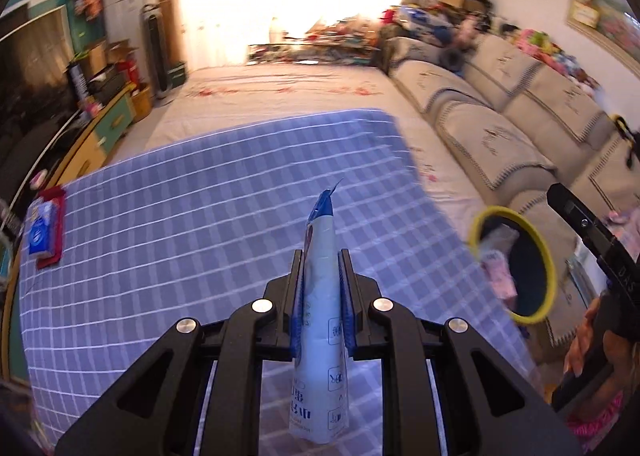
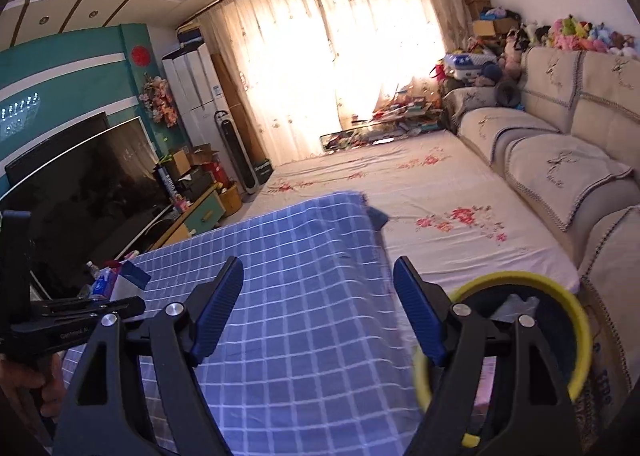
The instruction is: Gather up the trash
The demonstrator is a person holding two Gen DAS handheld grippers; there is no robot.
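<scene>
My left gripper (image 1: pixel 321 256) is shut on a long white and blue wrapper (image 1: pixel 320 336), which stands upright between the blue pads and pokes out past the fingertips, above the blue checked cloth (image 1: pixel 200 236). To its right a yellow-rimmed bin (image 1: pixel 496 209) holds some pale and pink litter. In the right wrist view my right gripper (image 2: pixel 319 262) is open with nothing between its fingers, over the same checked cloth (image 2: pixel 304 296). The bin (image 2: pixel 520 278) sits just behind its right finger. A person's hand holds the left gripper's body (image 2: pixel 60 316) at the left edge.
A tissue pack on a red item (image 1: pixel 40 232) lies at the cloth's left edge. A beige sofa (image 2: pixel 560 167) runs along the right, a floral sheet (image 2: pixel 400 183) lies beyond the cloth, and a TV (image 2: pixel 80 183) with a cabinet stands at the left.
</scene>
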